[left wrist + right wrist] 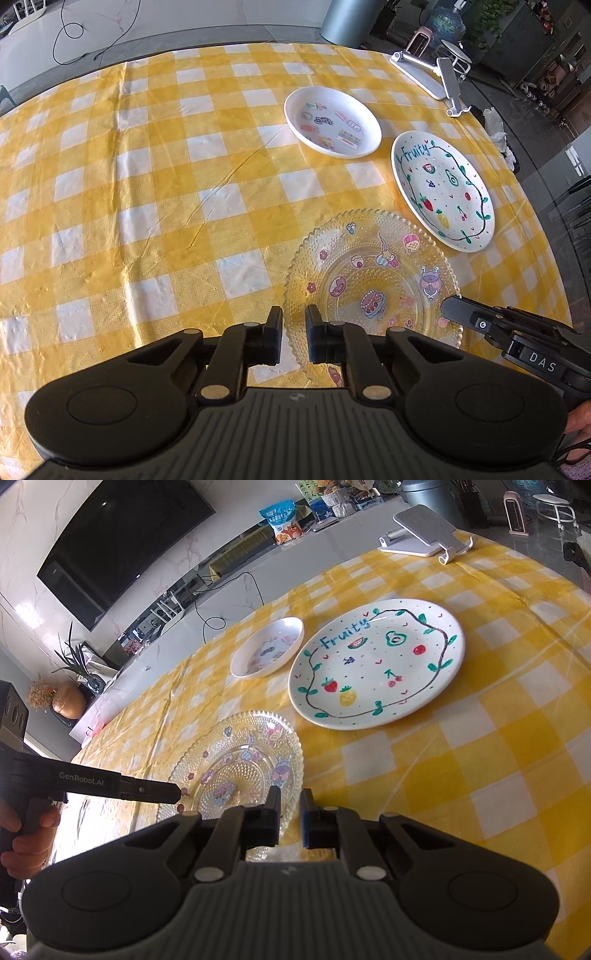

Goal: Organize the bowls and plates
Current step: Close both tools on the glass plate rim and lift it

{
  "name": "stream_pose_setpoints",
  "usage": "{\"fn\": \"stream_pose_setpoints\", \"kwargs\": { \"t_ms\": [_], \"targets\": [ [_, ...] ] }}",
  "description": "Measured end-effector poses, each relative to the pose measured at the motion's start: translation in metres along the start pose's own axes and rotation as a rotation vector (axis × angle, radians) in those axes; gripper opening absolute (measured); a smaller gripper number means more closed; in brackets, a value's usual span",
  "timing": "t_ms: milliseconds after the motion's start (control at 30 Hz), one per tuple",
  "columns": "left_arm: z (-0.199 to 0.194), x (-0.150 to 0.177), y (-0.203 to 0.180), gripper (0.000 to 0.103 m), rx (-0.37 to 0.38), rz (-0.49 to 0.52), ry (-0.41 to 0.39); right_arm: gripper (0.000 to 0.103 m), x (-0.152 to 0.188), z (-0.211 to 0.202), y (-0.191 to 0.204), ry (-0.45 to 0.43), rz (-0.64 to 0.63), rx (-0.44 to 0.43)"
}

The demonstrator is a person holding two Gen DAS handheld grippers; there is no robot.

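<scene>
A clear beaded glass plate point(369, 266) point(240, 753) with cartoon stickers lies on the yellow checked tablecloth. My left gripper point(293, 323) is shut on its near-left rim, and from the right wrist view it point(179, 795) is pinching that edge. My right gripper point(290, 805) is shut on the rim at the opposite side, visible in the left wrist view point(448, 306) at the plate's right edge. Beyond it lie a white "Fruity" plate point(443, 192) point(376, 664) and a white sticker bowl point(332, 122) point(267, 648), each apart from the others.
A white folding stand point(428, 74) point(424, 531) sits at the table's far edge. The tablecloth point(147, 184) stretches wide and wrinkled to the left of the dishes. A hand point(22, 834) grips the left tool's handle. The table edge drops off at the right.
</scene>
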State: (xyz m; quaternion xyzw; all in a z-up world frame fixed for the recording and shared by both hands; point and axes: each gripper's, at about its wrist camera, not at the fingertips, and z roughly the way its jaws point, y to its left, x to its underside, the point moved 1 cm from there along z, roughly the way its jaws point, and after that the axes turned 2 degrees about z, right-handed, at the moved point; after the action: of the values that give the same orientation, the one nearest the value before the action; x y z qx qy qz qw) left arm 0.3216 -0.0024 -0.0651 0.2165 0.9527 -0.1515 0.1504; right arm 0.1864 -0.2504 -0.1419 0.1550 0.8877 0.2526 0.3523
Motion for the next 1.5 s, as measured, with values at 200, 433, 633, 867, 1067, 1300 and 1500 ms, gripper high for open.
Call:
{"fn": "stream_pose_setpoints", "kwargs": {
  "t_ms": [200, 433, 633, 867, 1067, 1300, 1500],
  "targets": [
    [-0.005, 0.002, -0.005, 0.009, -0.023, 0.012, 0.006, 0.008, 0.000, 0.000, -0.001, 0.004, 0.009, 0.002],
    [-0.016, 0.008, -0.012, 0.008, -0.040, -0.002, -0.011, 0.007, -0.002, -0.005, -0.003, 0.009, 0.021, -0.009],
    [-0.036, 0.013, -0.027, 0.000, 0.080, -0.024, -0.049, 0.004, -0.002, -0.016, -0.004, -0.001, 0.033, -0.066],
    [-0.052, 0.004, -0.067, 0.000, -0.008, 0.046, -0.090, 0.004, 0.006, -0.009, -0.012, 0.043, 0.075, -0.046],
    [-0.049, 0.008, -0.056, 0.007, -0.109, 0.019, -0.089, 0.005, 0.009, -0.012, -0.015, 0.042, 0.068, -0.053],
    [-0.040, 0.014, -0.032, 0.024, -0.125, -0.012, -0.047, 0.011, 0.007, -0.013, -0.020, 0.053, 0.125, -0.068],
    [-0.023, 0.012, -0.023, 0.025, -0.095, 0.017, -0.014, 0.018, 0.004, -0.011, -0.034, 0.072, 0.245, -0.123]
  ]
}}
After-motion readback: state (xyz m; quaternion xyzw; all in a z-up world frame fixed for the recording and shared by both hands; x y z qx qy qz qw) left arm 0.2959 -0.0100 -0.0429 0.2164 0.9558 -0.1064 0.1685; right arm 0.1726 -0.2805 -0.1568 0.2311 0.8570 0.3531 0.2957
